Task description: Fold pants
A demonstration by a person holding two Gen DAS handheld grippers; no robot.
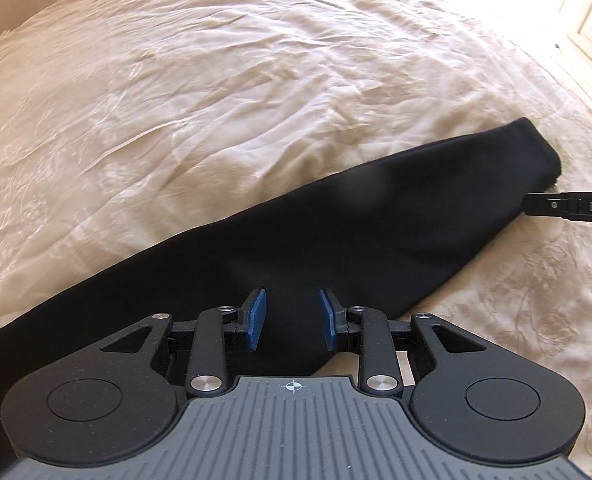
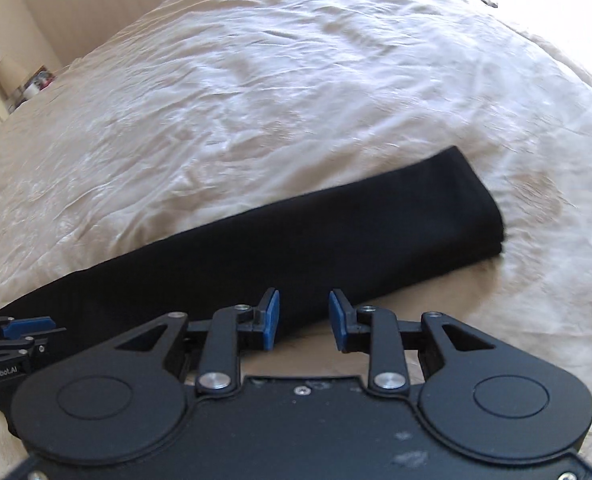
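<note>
The left gripper (image 1: 292, 322) is shown with its blue pads (image 1: 256, 318) parted to a narrow gap and nothing clamped; black cloth is seen behind the gap, not pinched. The right gripper (image 2: 303, 320) is likewise shown narrowly parted and empty, its pads framing the near edge of the cloth and bare cover.

The pants (image 1: 335, 224) are laid as one long, dark band on the cream bedspread (image 1: 184, 92), legs apparently stacked, with a squared end (image 2: 471, 208) lying toward the right. The lengthwise fold is judged done; the crosswise fold remains.

Risks: a single layer could be caught if only the top ply is pinched, so that the stacked legs would be peeled apart. The loose, wrinkled cover could also be gathered with the cloth by a low approach.
</note>
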